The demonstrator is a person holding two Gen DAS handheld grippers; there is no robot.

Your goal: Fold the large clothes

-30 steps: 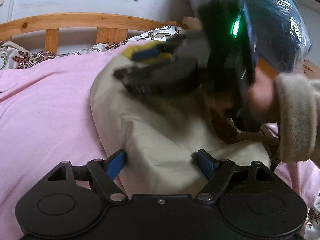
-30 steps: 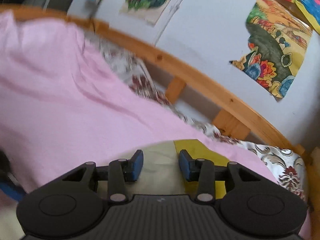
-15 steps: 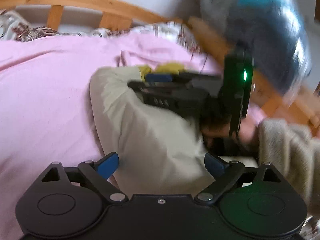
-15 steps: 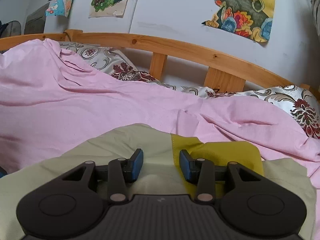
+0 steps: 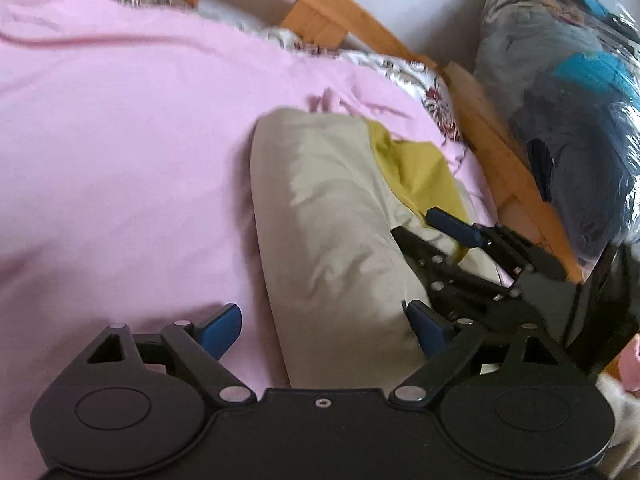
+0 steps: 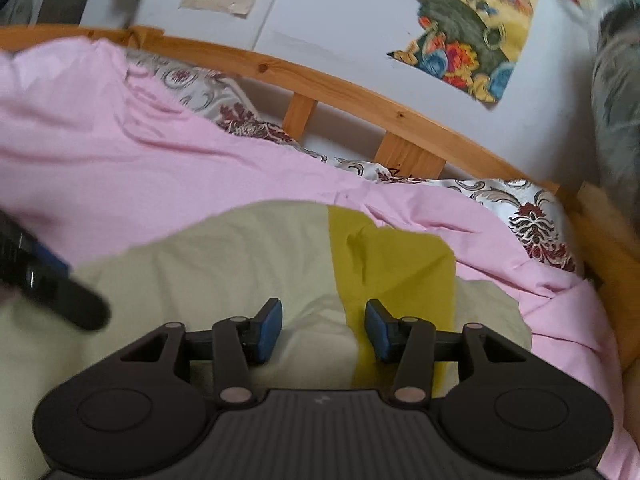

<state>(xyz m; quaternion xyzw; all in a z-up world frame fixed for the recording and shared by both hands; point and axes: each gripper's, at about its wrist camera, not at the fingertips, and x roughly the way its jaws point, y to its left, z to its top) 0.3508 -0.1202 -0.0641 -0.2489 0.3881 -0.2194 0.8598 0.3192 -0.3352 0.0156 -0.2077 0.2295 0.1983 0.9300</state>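
Observation:
A folded cream garment with an olive-yellow panel lies on the pink bedsheet. My left gripper is open wide at the garment's near end. Its left finger is over the sheet and its right finger is at the cloth's right edge. My right gripper comes in low from the right by the yellow panel. In the right wrist view its jaws are opening just above the cream and yellow cloth, with nothing pinched between the pads. One finger of the left gripper shows at the left edge.
A curved wooden headboard rail runs behind the bed, with patterned pillows along it. A large clear plastic bag of dark and blue clothes bulges at the right. Paper pictures hang on the white wall.
The right gripper has come down from above the garment to its right side, and its jaws have spread. The left gripper has widened and rolled, so the garment now lies lengthways ahead of it.

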